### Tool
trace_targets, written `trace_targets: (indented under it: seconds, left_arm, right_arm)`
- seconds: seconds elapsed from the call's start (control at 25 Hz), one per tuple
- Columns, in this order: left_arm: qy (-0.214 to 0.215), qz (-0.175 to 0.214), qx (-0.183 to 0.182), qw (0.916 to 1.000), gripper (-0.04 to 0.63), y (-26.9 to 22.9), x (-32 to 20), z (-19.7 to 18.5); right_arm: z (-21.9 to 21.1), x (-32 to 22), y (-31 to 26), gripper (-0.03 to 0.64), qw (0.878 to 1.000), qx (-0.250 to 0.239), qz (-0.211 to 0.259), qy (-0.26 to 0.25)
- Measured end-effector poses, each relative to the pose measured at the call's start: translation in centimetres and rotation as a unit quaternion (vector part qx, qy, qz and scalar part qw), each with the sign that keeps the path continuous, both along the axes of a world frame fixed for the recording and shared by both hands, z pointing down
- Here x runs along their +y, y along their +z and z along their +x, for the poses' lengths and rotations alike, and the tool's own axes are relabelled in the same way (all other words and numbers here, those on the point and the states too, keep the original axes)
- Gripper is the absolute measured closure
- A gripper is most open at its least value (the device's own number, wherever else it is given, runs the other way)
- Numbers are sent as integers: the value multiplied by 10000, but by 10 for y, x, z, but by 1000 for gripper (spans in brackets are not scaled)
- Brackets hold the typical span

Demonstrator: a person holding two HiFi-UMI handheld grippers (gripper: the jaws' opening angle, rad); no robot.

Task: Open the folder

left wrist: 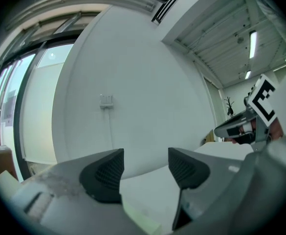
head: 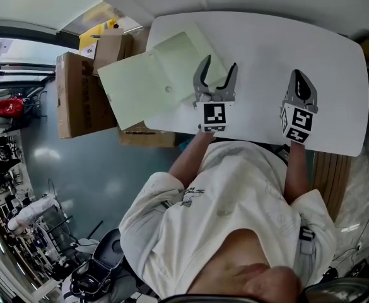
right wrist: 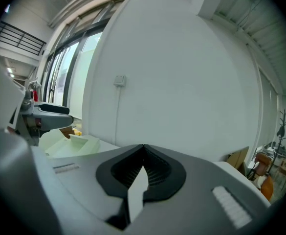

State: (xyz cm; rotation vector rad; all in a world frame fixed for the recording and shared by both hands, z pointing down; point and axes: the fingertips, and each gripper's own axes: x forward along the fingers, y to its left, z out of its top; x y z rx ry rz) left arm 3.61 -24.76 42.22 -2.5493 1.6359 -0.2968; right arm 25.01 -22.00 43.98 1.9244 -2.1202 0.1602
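Folder open at the left end of your table.

The pale green folder [head: 147,83] is spread flat on the white table [head: 285,43], and its left leaf overhangs the edge above the cardboard boxes [head: 77,96]. Your left gripper [head: 219,68] is at the folder's right leaf, jaws apart with nothing between them. Your right gripper [head: 299,84] is well off to the right over bare table, jaws pressed together and empty.
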Motion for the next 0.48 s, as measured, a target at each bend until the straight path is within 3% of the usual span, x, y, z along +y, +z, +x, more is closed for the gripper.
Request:
trace_targets:
  seconds: [0.32,0.48]
  left_arm:
    - [-33,628,448,9970,304,-60,10,1]
    - [-13,733,514,9960,304,-73,15,2]
  right_arm:
    - [-9,-5,-55,614,9984,57,530,-207]
    - [-8,-3,-65,614,9977,74,634,-215]
